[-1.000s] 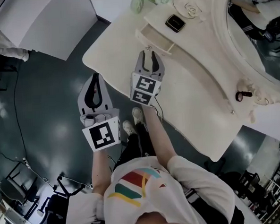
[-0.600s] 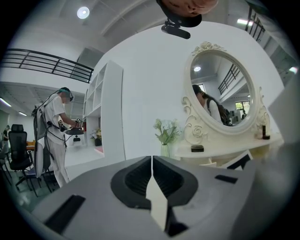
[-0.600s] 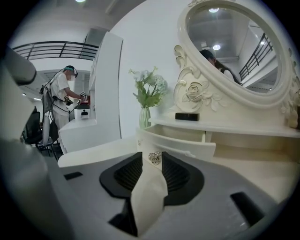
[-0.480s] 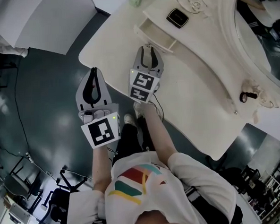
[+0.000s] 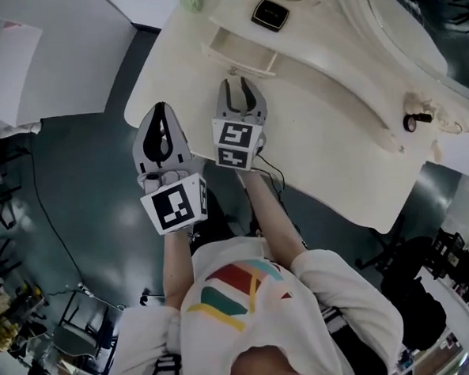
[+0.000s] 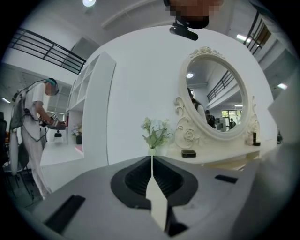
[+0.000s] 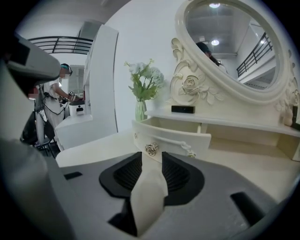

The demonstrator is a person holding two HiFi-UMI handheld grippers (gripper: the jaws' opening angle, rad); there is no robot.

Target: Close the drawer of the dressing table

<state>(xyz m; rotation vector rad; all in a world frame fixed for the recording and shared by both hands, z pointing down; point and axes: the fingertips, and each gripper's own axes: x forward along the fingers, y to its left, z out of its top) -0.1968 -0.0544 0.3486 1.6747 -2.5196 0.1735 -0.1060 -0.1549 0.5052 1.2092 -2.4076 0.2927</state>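
The cream dressing table has a small drawer pulled out under its raised shelf. In the right gripper view the drawer front and its rose knob stand just ahead of my right gripper. That right gripper hovers over the tabletop a little short of the drawer, open; its jaws have just been opening slightly, with nothing between them. My left gripper is to the left, off the table's edge over the dark floor, shut and empty.
A black box lies on the shelf above the drawer. A vase of flowers stands at the table's far left end, below the oval mirror. A small dark bottle stands at the right. A person works by a white cabinet.
My left gripper has moved forward, level with the right one and nearer the table's edge. The right gripper has dipped slightly and stays just short of the drawer front.
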